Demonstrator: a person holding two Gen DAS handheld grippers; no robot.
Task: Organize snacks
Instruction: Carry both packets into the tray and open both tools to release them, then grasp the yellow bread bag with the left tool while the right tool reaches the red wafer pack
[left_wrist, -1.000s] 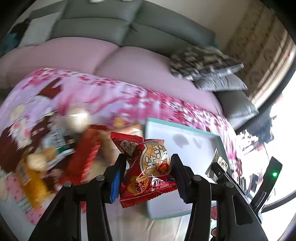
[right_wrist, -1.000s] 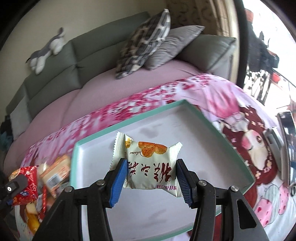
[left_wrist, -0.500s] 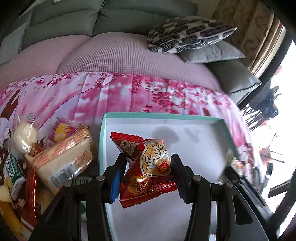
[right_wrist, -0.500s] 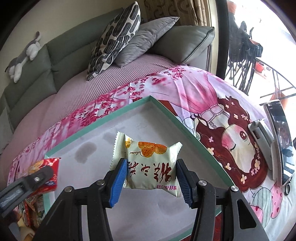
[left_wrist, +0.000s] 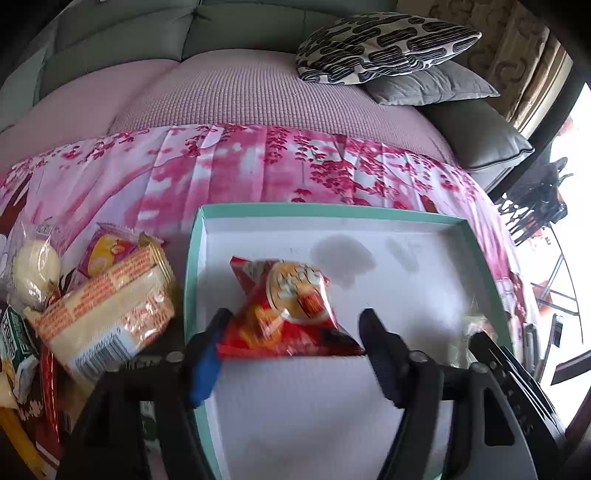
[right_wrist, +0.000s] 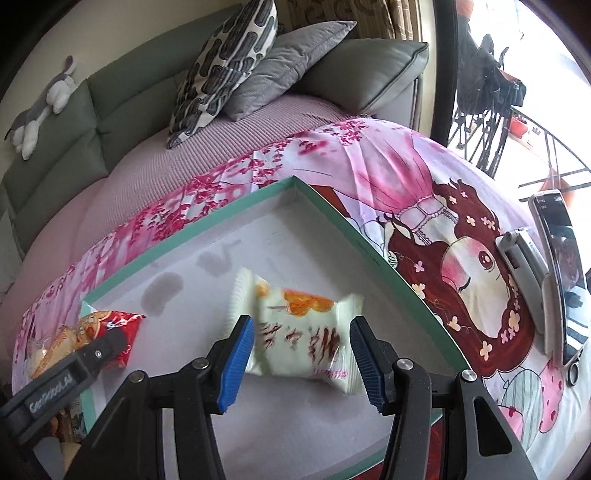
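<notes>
L gripper (left_wrist: 291, 343) hung over the tray (left_wrist: 194, 258), jaws opening; red pack (left_wrist: 288, 306) sat between them, pads clear of it on both sides, blurred. The red pack was by the tray's left wall, near the mid of that edge. R gripper (right_wrist: 301, 354) was over the tray's right half w/ the white pack (right_wrist: 295, 332) between its blue pads (right_wrist: 236, 363). Small gaps showed on both sides of the white pack & it looked tilted and blurred, so not pinched; jaws stood apart. The white pack was near the tray's right wall, well apart from the red one. The tray lay on a pink cloth (left_wrist: 229, 166) over a sofa (left_wrist: 229, 85). Other snacks (left_wrist: 110, 306) were piled on the cloth just off the tray's left edge: a big orange-white pack, a round bun in clear wrap, a yellow pack behind. A phone (right_wrist: 561, 273) on a stand stood off the tray's right edge, near the cloth's right end. Two pillows (right_wrist: 236, 70) leaned at the sofa's back corner; a plush toy (right_wrist: 40, 107) lay on top of the backrest.
</notes>
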